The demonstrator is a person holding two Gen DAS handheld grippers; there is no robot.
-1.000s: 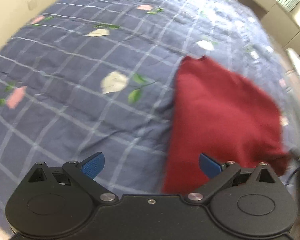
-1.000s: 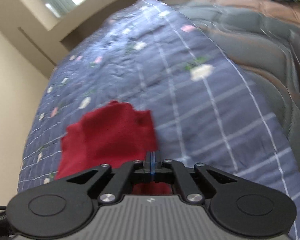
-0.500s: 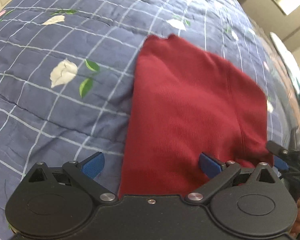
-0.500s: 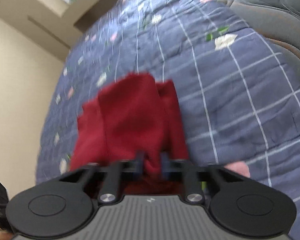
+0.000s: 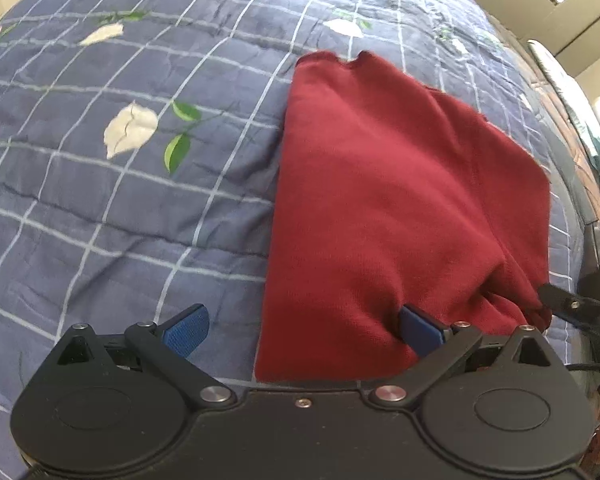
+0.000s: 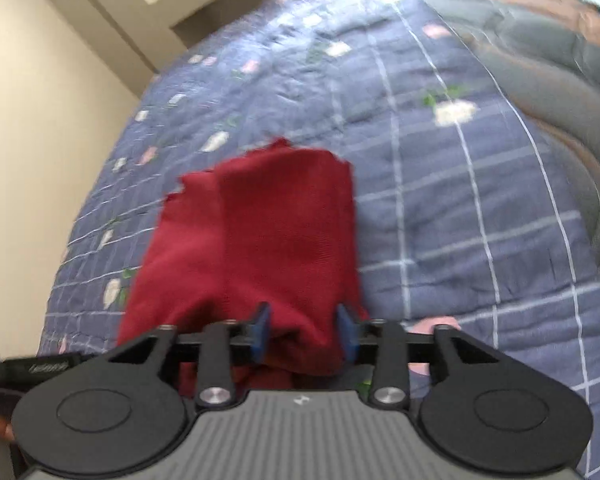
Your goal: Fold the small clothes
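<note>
A dark red garment [image 5: 384, 208] lies folded on the blue checked bedspread [image 5: 120, 200]. It also shows in the right wrist view [image 6: 260, 248]. My left gripper [image 5: 300, 328] is open over the garment's near left edge, its right blue pad pressing into the cloth. My right gripper [image 6: 302, 332] is open, its blue pads astride a bunched near corner of the garment without clamping it. The right gripper's tip [image 5: 572, 304] shows at the garment's near right corner in the left wrist view.
The bedspread has white and pink flower prints [image 5: 130, 130]. A grey quilt [image 6: 560, 60] lies along the bed's right side. A beige wall [image 6: 40, 120] stands to the left.
My right gripper has opened and let go of the red garment's corner. The garment has settled flat on the bed. My left gripper has moved closer over its near edge.
</note>
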